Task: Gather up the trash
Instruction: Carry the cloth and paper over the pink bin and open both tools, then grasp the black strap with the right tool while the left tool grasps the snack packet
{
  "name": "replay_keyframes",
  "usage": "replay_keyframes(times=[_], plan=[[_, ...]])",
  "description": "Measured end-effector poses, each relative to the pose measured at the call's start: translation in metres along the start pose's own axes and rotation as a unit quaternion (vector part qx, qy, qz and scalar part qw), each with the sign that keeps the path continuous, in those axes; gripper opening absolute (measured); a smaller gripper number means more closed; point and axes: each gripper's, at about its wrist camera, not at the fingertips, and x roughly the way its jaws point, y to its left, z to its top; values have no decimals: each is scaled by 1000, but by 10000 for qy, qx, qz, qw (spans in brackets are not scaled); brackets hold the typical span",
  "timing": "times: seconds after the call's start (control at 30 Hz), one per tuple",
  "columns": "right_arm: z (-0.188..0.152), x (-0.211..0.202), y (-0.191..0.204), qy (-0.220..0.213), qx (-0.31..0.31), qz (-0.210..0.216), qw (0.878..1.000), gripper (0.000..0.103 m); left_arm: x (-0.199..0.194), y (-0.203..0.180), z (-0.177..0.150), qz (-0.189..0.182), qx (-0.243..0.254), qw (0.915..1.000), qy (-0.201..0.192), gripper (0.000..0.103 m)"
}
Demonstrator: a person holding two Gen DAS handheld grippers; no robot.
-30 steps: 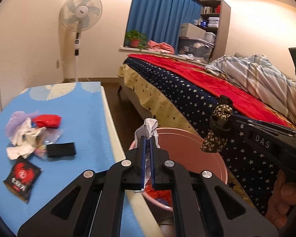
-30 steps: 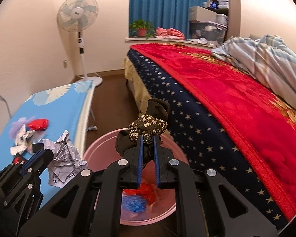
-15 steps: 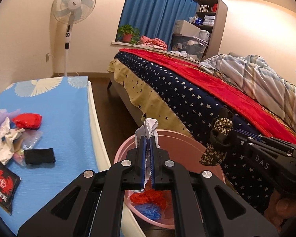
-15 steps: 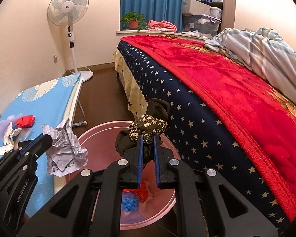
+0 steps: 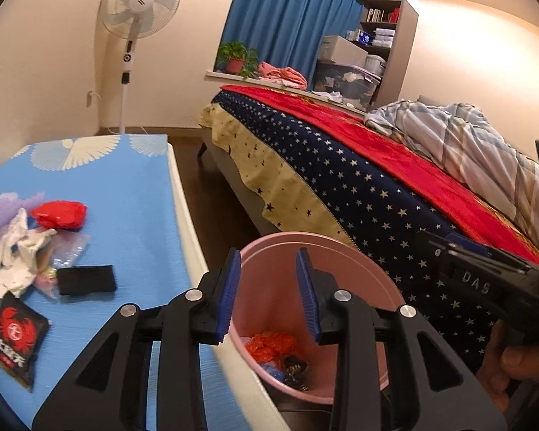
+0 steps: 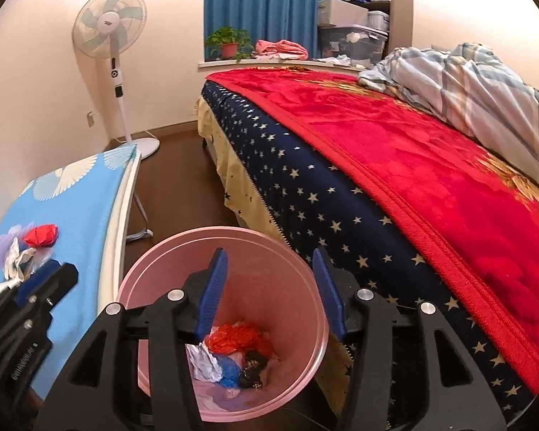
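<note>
A: While both grippers hang over the pink bin (image 6: 161, 265), what lies around it, biggest first?

B: Right of the bin runs the bed (image 6: 341, 208), with a red blanket (image 6: 395, 151) over a navy star cover and a plaid quilt (image 6: 467, 72) bunched at its far end. Left of the bin stands the counter (image 5: 125, 194), under a blue cloth with white fan shapes. Beyond the counter, far from the bin, a white standing fan (image 5: 140, 3) is by the wall.

A: And the grippers?

B: Left gripper (image 5: 269, 294): its blue fingers (image 5: 228, 294) have just been opening and now stand apart above the bin's left rim, with nothing between them. Right gripper (image 6: 269, 291): its fingers have also just been opening, wider still, right over the bin's mouth, and they too hold nothing.

A: Where is the trash?

B: Inside the bin, at the bottom: a crumpled white paper (image 6: 206, 361), an orange-red wrapper (image 6: 240, 337), a blue scrap (image 6: 230, 368) and a dark floral piece (image 6: 253, 364). More waits on the counter, left of the bin: white tissues (image 5: 14, 251), a red crumpled bag (image 5: 59, 213), a flat black piece (image 5: 86, 279), and, nearest the camera, a black packet with a red crab (image 5: 14, 341)
</note>
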Motion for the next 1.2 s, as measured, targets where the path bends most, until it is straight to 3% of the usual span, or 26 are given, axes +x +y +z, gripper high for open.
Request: replay_keyframes(times=[0.5, 0.8, 0.97, 1.2], plan=[[1, -47, 36, -253, -10, 551, 9982, 50, -58, 21, 0, 408, 26, 9990, -178, 32], [4, -70, 73, -349, -107, 1012, 9942, 48, -82, 48, -6, 743, -303, 9965, -222, 32], [5, -73, 95, -332, -141, 1348, 9902, 47, -92, 71, -15, 1182, -564, 9911, -241, 32], [0, -63, 122, -225, -47, 1723, 9848, 43, -101, 119, -35, 1907, -1169, 9745, -158, 33]])
